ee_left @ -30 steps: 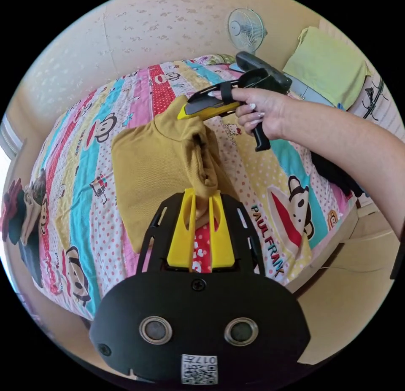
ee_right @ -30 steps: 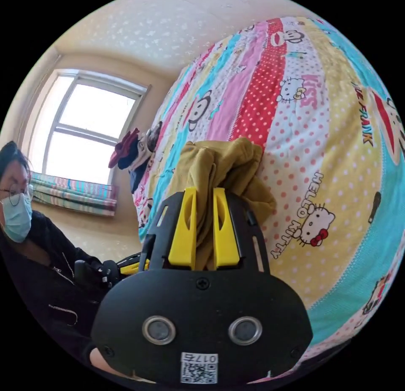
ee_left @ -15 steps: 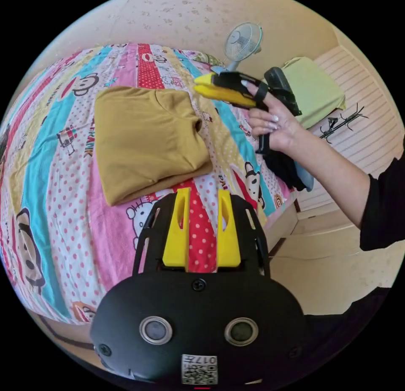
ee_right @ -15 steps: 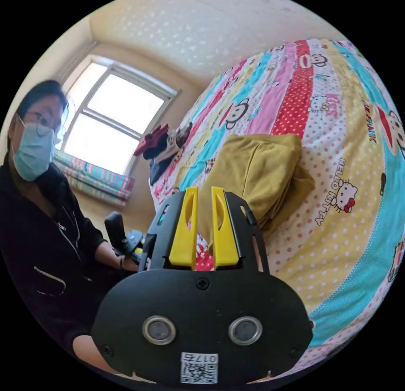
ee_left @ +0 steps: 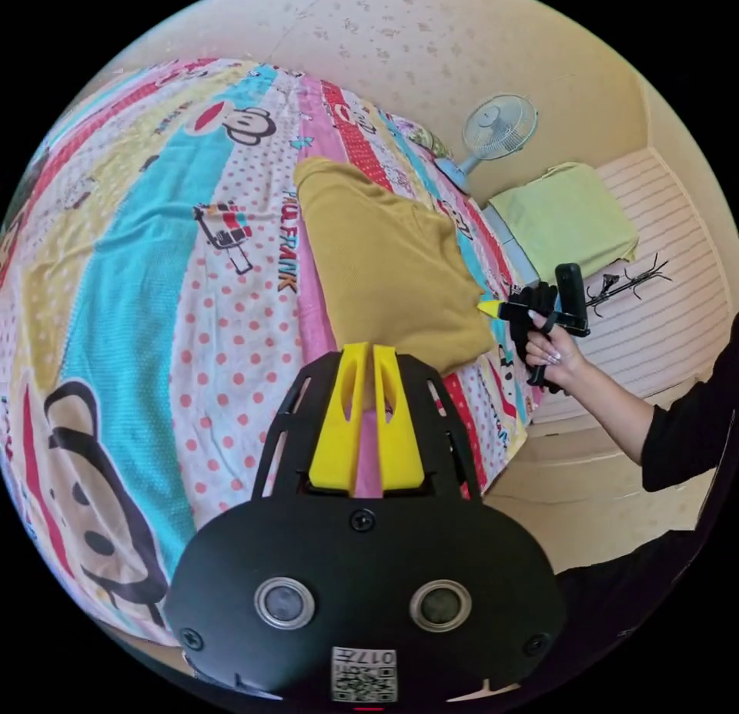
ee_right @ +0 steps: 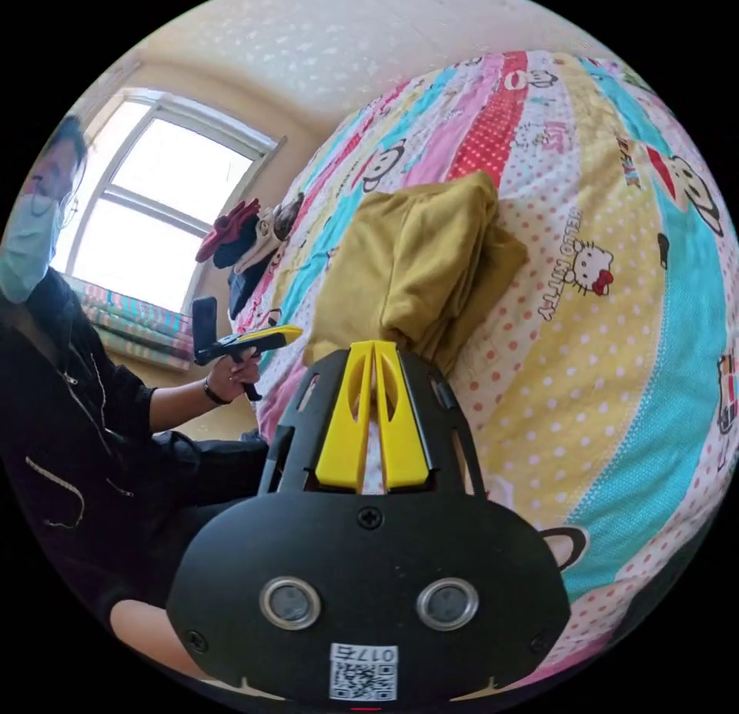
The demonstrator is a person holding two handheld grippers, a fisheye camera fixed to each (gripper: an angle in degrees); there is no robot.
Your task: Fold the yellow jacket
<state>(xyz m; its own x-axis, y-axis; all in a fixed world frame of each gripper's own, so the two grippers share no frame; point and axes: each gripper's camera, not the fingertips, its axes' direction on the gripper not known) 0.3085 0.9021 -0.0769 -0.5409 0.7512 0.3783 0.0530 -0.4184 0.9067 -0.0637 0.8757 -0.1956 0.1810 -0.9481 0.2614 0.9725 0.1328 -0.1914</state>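
The yellow jacket lies folded into a compact flat stack on the cartoon-print bedsheet. My left gripper is shut with nothing between its jaws, its tips just short of the jacket's near edge. In the right gripper view the jacket shows its layered folded edge, and my right gripper is shut and empty at the near corner. A hand holds the right gripper beside the jacket's side corner. The left gripper hovers by the opposite side, over the bed's edge.
A standing fan, a green cloth over furniture and a coat rack stand past the bed. Dark and red clothes are piled near the window. The person in dark clothing is at the bedside.
A second ago both grippers held the bunched jacket. They laid it down folded and let go, stood open half a second ago, and have since shut empty and drawn back to its sides.
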